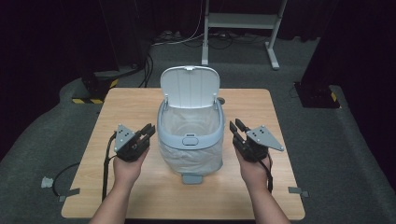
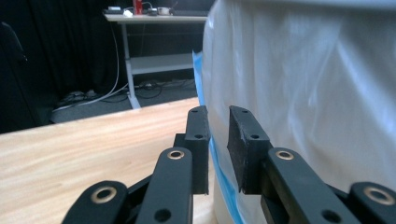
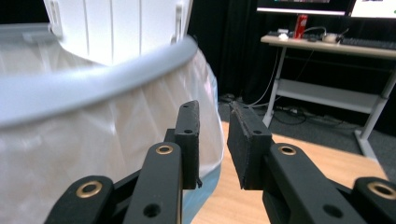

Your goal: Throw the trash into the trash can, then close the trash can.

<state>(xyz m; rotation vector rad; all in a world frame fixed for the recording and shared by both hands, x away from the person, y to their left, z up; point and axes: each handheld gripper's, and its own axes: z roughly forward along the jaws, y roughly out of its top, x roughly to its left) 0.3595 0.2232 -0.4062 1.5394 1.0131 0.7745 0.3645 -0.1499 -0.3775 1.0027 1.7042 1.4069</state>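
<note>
Bin (image 1: 189,140) mid-counter (image 1: 130,196), lid (image 1: 190,86) up, white bag (image 1: 189,156) draped over its sides. Left gripper (image 1: 145,133) and right gripper (image 1: 238,128) flank it, just beside the bag, not touching. Both jaws narrowly apart, nothing between them.

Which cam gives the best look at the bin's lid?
High view: the lid stands open and upright at the back of the bin, its whole underside facing the camera. The right gripper view catches only its lower part above the grey rim. The left gripper view gives the white bag instead.
</note>
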